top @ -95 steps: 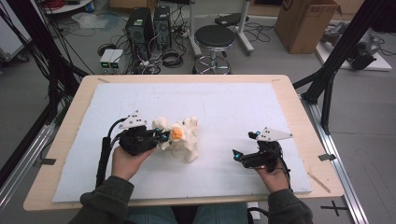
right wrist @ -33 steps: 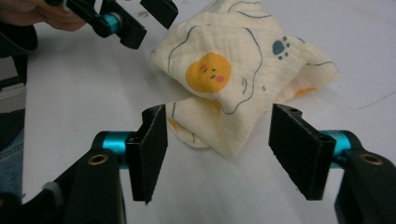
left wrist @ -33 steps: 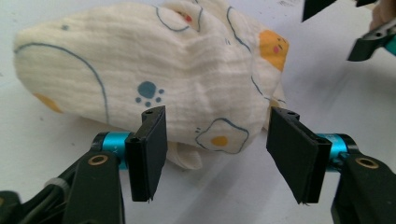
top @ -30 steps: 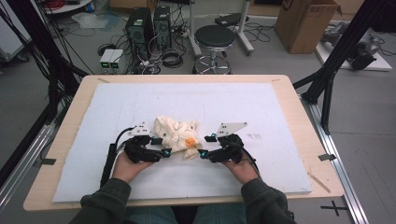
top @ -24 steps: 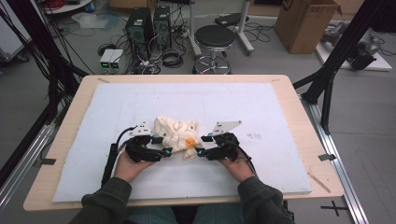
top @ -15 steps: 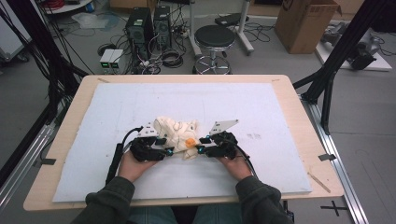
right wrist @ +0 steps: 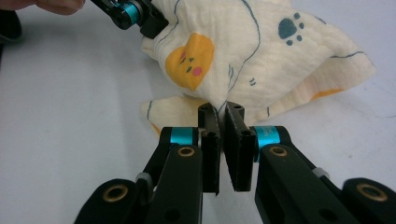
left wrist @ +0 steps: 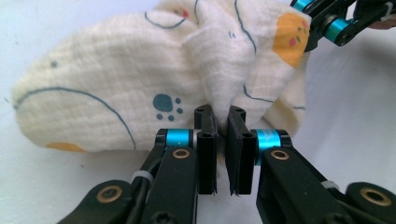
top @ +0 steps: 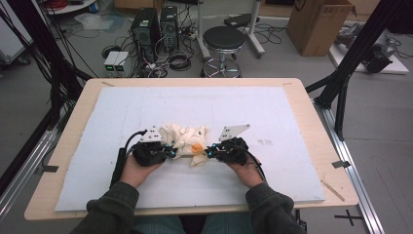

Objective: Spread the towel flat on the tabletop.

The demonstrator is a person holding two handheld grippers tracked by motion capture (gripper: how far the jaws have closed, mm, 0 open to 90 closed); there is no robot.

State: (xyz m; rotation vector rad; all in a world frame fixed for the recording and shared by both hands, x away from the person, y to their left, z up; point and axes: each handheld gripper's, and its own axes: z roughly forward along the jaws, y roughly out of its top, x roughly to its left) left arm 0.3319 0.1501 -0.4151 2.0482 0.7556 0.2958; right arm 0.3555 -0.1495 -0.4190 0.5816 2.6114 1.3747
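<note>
A crumpled cream cloth (top: 187, 139), printed with blue lines, paw prints and orange faces, is lying on the white mat (top: 292, 122) that is covering the desk (top: 319, 126); it is sitting near the mat's front edge, about midway along it. The left claw (top: 168, 151) is pressing against the cloth's left side, and in the left gripper view its jaws are pinching a raised fold of the cloth (left wrist: 140, 84) between them, almost fully closed. The right claw (top: 210, 152) is touching the cloth's right side, just beside an orange face; in the right gripper view its jaws are clamping a pointed fold of the cloth (right wrist: 261, 56). A person's hands are holding both claws, forearms reaching in from the mat's front edge.
</note>
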